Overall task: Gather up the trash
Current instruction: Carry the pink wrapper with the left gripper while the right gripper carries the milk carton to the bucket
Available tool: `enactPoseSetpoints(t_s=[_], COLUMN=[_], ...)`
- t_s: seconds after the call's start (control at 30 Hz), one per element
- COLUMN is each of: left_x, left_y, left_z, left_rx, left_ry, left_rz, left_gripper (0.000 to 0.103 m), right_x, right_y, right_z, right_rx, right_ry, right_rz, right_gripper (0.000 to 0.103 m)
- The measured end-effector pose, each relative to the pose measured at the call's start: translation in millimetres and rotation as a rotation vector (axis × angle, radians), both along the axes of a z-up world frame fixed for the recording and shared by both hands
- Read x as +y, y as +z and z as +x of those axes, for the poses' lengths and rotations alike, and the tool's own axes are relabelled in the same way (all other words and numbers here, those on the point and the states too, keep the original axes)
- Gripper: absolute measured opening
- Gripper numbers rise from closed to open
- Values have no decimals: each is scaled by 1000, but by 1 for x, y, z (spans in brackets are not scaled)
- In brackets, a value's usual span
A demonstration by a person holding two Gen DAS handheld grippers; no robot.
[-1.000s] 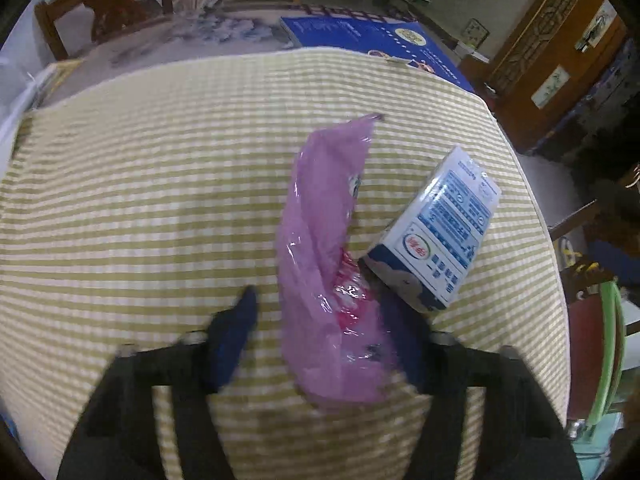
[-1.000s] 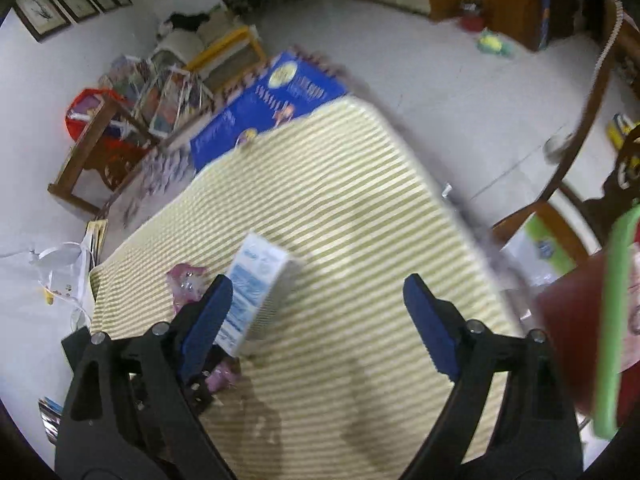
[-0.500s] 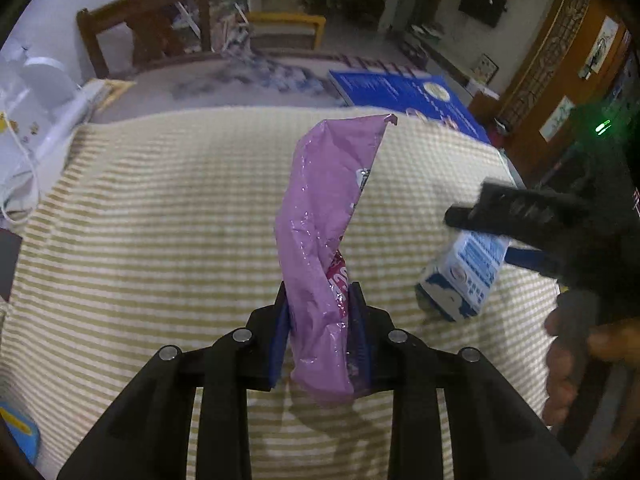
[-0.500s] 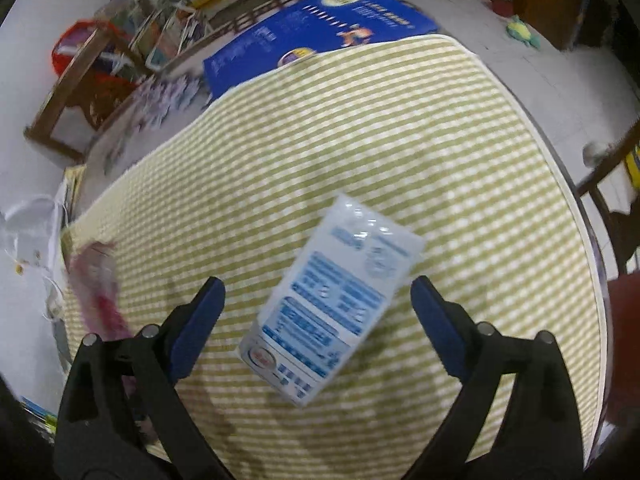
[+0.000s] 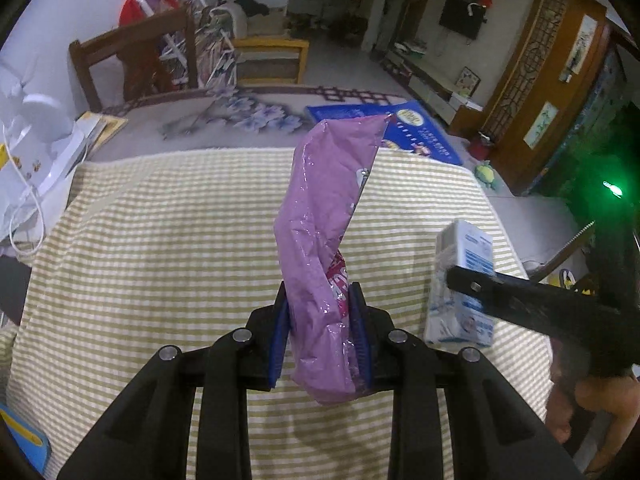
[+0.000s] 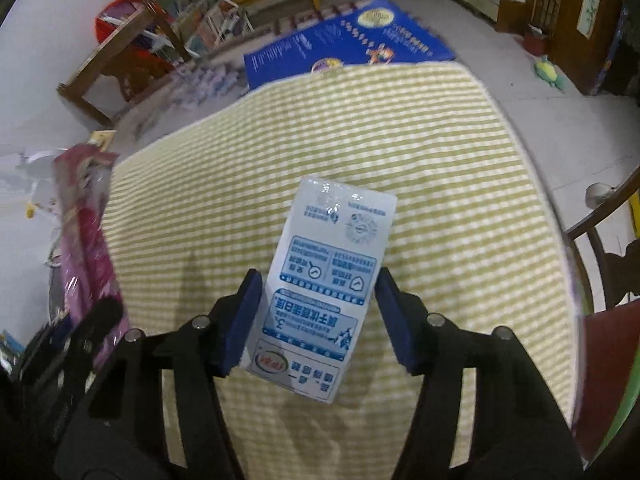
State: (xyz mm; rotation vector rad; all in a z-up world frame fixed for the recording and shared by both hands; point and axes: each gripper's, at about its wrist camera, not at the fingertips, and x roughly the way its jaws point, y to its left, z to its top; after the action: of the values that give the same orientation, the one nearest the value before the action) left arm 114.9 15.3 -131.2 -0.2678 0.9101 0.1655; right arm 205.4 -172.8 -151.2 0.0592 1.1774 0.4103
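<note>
Left wrist view: left gripper [image 5: 322, 332], now clamped on the crinkled pink plastic wrapper [image 5: 324, 232], has lifted it; right gripper [image 6: 316, 320] jaws are closing around the white-and-blue milk carton [image 6: 324, 284], so both trash pieces seem secured.

carton [image 5: 460, 280] on tablecloth [image 5: 180, 240], right of wrapper [image 5: 320, 220]

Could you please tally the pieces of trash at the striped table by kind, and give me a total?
Purple plastic wrapper: 1, clamped in the left gripper.
White and blue carton: 1, between the closing jaws of the right gripper.
Total: 2
</note>
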Motion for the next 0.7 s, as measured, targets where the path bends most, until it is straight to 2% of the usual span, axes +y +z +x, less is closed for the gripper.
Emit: enactPoseSetpoints(t_s=[0.17,0.43,0.57,0.7], left_x=[-24,-83,-116,-157], left_y=[18,51,60,69], left_z=[-4,-12,-15,-20], left_rx=[-39,-103,-119,-140], left_ry=[-51,-190,-265,-359], left_rz=[10,26,24,28], left_gripper=[26,26,26,26], right_x=[-43,-118,-149,-184], right_y=[28,80,91,90], right_z=[-25,-76,-96,-109], right_rx=[-67,-250,-309,-309], right_ry=[-48,-177,-234,-306], right_rz=[24,18,0,-1], right_gripper=[57,57,57,57])
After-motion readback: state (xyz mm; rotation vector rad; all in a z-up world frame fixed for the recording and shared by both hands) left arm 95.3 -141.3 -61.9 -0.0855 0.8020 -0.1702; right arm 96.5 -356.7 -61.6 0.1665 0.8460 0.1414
